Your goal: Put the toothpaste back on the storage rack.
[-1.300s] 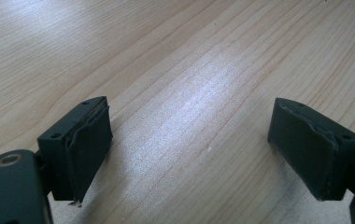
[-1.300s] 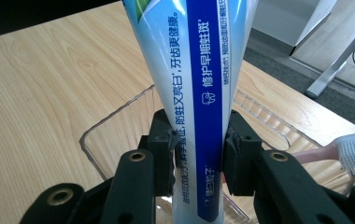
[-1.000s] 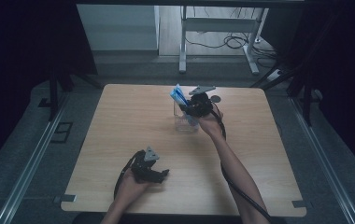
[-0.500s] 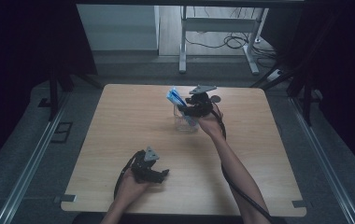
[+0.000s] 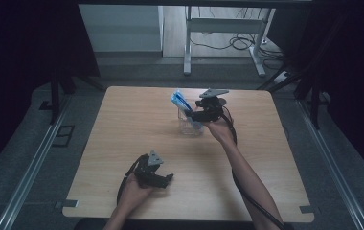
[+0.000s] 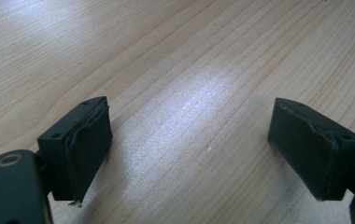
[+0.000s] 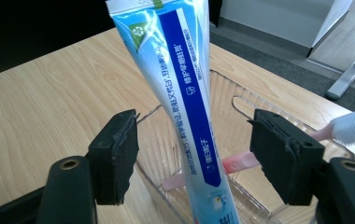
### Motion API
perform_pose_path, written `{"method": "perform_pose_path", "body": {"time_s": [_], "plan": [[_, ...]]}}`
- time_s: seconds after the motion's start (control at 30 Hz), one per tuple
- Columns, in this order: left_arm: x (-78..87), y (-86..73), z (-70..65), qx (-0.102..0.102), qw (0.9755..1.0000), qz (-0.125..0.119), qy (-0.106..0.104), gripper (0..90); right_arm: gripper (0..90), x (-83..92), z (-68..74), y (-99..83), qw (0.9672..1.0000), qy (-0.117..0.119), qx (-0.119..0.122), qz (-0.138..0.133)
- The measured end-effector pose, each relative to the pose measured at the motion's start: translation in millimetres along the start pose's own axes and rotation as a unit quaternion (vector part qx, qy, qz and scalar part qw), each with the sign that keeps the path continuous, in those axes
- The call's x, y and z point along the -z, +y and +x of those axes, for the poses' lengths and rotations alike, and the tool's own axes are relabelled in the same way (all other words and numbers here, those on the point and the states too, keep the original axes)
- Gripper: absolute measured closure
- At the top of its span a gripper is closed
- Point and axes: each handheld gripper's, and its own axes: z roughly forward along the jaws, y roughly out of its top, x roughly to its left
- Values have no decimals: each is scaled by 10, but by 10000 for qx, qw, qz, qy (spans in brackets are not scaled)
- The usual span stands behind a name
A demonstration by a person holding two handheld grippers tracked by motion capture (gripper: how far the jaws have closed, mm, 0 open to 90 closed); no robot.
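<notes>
Here, at a pale wooden table (image 5: 122, 139), the right gripper (image 7: 194, 163) hangs over a clear plastic cup (image 5: 190, 125) standing near the table's far edge, its jaws having just been opening. A blue and white toothpaste tube (image 7: 185, 93) stands between them, leaning in the cup with its crimped end up, and neither pad presses on it: a gap shows on both sides in the right gripper view. In the cup beside the tube lies a pink toothbrush (image 7: 241, 162), its white end (image 7: 353, 128) sticking out over the rim; how it rests against the tube cannot be told through the clear plastic. From the high view the tube (image 5: 180, 100) tilts toward the left, above the cup's rim, with the right gripper (image 5: 200, 114) just beside it. The left gripper (image 6: 189, 154) sits well apart, low over bare wood near the table's front edge, its jaws spread wide with nothing between them. The person's left hand (image 5: 134, 189) holds it there, the cable looping beside the wrist.
</notes>
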Motion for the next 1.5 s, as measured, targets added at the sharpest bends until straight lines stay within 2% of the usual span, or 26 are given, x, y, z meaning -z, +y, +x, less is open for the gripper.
{"method": "perform_pose_path", "body": {"time_s": [0.5, 0.8, 1.33, 1.5], "plan": [[0, 0, 0, -5, 10000, -1, 5, 136, 191, 234, 76, -59, 9996, 288, 12, 60], [0, 0, 0, -2, 10000, -3, 6, 136, 145, 393, 109, -116, 9993, 361, 41, 54], [-1, -1, -1, -3, 10000, -11, 7, 136, 98, 556, 213, -377, 9985, 465, 218, 202], [0, -1, 0, -12, 10000, -6, 11, 136, 69, 619, 230, -478, 9984, 467, 200, 232]]}}
